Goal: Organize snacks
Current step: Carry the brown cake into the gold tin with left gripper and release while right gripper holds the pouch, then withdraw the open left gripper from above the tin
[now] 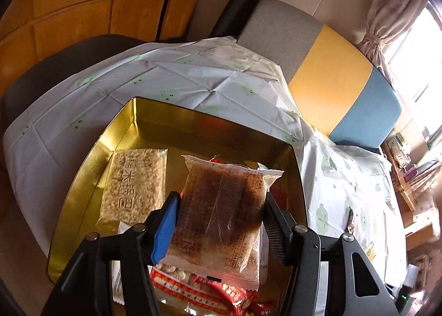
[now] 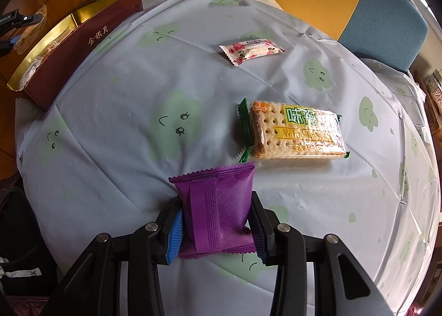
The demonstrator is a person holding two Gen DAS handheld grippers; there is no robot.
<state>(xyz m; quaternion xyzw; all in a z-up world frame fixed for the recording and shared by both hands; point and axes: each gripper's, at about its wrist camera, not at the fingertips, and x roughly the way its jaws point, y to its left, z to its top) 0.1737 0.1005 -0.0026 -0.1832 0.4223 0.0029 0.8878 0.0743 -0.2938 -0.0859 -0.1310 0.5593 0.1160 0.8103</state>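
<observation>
- Hovering over the gold tin, the left hand-held gripper pinches a clear brown-cake packet.
- Low above the table, the right hand-held gripper squeezes one purple packet.
- Open cloth lies ahead (cracker pack near, right); the tin's far half is bare.
- Two snacks wait on the table: crackers and a floral candy. One pale rice-cake pack lies in the tin beside red wrappers.

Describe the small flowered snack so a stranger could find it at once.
Look at the white tablecloth with green cloud faces. Beyond the cracker pack, toward the far edge, lies the rose-print packet, apart from everything. It is the smallest wrapper, the only one with pink flowers.
</observation>
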